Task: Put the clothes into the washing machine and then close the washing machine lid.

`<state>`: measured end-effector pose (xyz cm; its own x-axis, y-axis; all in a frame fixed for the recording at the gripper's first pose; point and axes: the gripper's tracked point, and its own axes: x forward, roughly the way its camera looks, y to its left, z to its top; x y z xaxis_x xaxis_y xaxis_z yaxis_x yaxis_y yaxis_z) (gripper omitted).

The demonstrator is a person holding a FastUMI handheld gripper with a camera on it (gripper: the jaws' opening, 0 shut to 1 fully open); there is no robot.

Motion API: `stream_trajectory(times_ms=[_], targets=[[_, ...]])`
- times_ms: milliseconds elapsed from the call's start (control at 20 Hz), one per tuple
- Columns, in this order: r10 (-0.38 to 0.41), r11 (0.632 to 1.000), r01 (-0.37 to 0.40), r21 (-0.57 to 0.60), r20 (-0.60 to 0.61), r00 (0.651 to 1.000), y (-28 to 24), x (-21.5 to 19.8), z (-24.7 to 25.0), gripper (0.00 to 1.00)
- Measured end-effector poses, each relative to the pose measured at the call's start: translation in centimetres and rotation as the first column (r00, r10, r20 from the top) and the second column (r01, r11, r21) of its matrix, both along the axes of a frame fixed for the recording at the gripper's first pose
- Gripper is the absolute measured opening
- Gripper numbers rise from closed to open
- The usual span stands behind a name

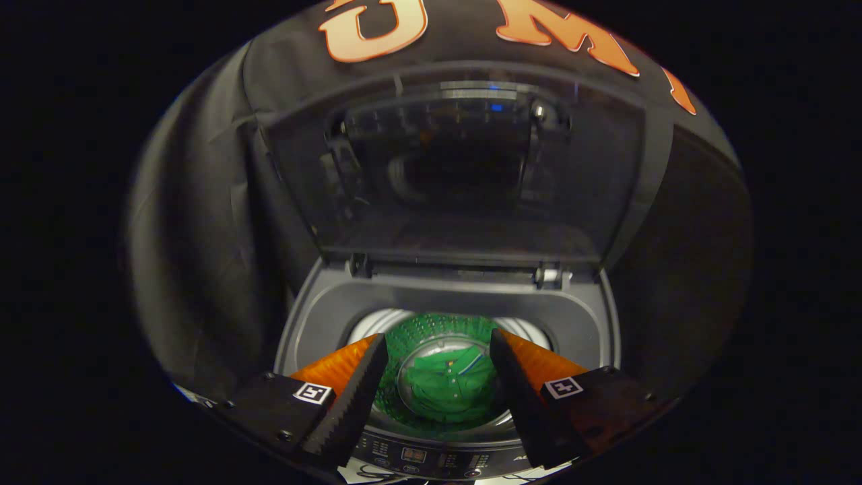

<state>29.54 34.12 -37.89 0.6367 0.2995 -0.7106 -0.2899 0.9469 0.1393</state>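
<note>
My gripper [438, 350] is spread wide, nothing between the fingers [350, 397], both serrated pads bare. I judge they're apart because the garment is already let go and the hand is free for the next job. Just under the fingertips sits the control panel [431, 459] at the front edge of the washing machine [303, 323]. Seen through the gap between my fingers and lower down, the green clothes [448, 391] lie bunched on the drum [377, 322] floor, well inside, no part over the rim that I can see, so loading looks done. Beyond my fingers, past the tub opening, the hinge line, then the lid [465, 168] standing upright against the booth wall, fully open. It's tinted and see-through. Remaining step as I judge it: reach beyond and above, catch the lid's top edge, swing it down
</note>
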Motion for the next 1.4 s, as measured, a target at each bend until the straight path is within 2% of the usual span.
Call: stream_trajectory(times_ms=[200, 450, 550, 700, 850, 950, 1100, 1400], targets=[[-0.019, 0.999, 0.014, 0.038, 0.128, 0.992, 0.2, 3.5, 7.0, 0.99], [-0.043, 0.993, 0.009, 0.121, 0.282, 0.958, 1.7, 8.3, 15.5, 0.98], [-0.046, 0.994, 0.013, 0.105, 0.318, 0.947, 1.7, 11.4, 18.0, 0.98], [-0.053, 0.995, 0.024, 0.097, 0.314, 0.948, 2.0, 15.4, 18.0, 0.98], [-0.060, 0.997, 0.048, 0.056, 0.251, 0.966, 1.9, 17.5, 14.7, 0.98], [-0.087, 0.994, 0.067, 0.085, 0.263, 0.961, 1.9, 17.7, 14.7, 0.99], [-0.094, 0.995, 0.079, 0.065, 0.282, 0.955, 1.6, 16.9, 14.8, 0.99], [-0.122, 0.993, 0.111, 0.049, 0.332, 0.936, 1.0, 13.2, 15.2, 0.99]])
